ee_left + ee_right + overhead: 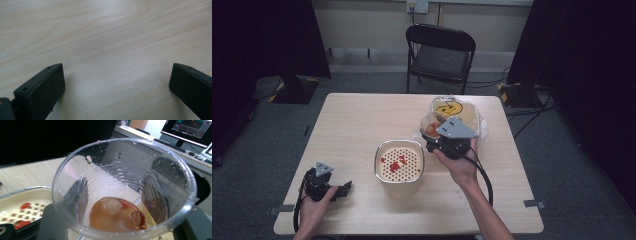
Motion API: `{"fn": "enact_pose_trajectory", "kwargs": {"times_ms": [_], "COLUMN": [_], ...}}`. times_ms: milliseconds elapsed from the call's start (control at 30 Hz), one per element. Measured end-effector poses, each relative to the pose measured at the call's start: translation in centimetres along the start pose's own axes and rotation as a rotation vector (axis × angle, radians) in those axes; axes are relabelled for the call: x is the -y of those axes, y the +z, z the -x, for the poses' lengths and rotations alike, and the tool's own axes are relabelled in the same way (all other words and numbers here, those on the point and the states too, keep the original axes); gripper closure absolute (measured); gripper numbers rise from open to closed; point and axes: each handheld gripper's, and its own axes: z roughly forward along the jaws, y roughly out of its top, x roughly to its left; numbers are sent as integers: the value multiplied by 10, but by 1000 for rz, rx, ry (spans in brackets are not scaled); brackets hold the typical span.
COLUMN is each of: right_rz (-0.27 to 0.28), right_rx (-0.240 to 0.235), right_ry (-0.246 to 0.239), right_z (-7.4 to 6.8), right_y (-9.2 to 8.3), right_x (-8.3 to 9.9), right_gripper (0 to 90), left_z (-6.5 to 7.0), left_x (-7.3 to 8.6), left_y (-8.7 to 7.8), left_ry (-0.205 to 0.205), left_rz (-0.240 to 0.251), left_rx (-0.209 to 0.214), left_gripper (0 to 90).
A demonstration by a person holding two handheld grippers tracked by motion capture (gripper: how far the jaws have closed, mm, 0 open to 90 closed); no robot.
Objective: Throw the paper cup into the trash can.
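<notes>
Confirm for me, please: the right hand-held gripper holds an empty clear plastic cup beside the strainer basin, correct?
Not quite: the clear plastic cup in the right hand-held gripper is not empty. The right gripper view shows fruit pieces in reddish liquid at its bottom. The rest stands.

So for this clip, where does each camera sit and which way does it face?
High view: above the person's side, looking down on the table; forearms, left gripper, right gripper.
Left gripper view: low along open jaws, bare wood.
Right gripper view: along jaws gripping the clear cup.
Shared by high and right gripper views: strainer bowl.

Right hand-held gripper [436, 131] holds a cup [432, 129] beside the strainer bowl [399, 161].
</notes>
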Motion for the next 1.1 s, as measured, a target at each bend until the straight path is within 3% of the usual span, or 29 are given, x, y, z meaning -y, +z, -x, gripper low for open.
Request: {"fn": "enact_pose_trajectory", "kwargs": {"times_ms": [133, 200, 233, 367, 533, 633, 733, 767, 800, 867, 1100], "right_rz": [-13, -12, -31, -74, -106, -117, -140, -140, -160, -168, -193], "right_rx": [29, 33, 60, 92, 130, 139, 169, 169, 198, 210, 243], "right_ry": [-77, -89, -154, -282, -404, -442, -555, -555, -635, -712, -857], "right_z": [-5, -7, -11, -19, -28, -32, -42, -42, -50, -55, -67], "right_y": [6, 6, 8, 13, 18, 20, 23, 23, 24, 25, 29], "right_x": [-3, -4, -7, -10, -10, -10, -9, -9, -7, -8, -7], "right_gripper": [394, 397, 402, 405, 413, 418, 424, 424, 426, 433, 438], "left_z": [0, 0, 0, 0, 0, 0, 0, 0, 0, 0, 0], "left_x": [0, 0, 0, 0, 0, 0, 0, 0, 0, 0, 0], "left_y": [0, 0, 0, 0, 0, 0, 0, 0, 0, 0, 0], "left_ry": [0, 0, 0, 0, 0, 1, 0, 0, 1, 1, 0], "left_rz": [0, 0, 0, 0, 0, -1, 0, 0, 0, 0, 0], "left_rx": [0, 0, 0, 0, 0, -1, 0, 0, 0, 0, 0], "left_gripper": [0, 0, 0, 0, 0, 0, 0, 0, 0, 0, 0]}}
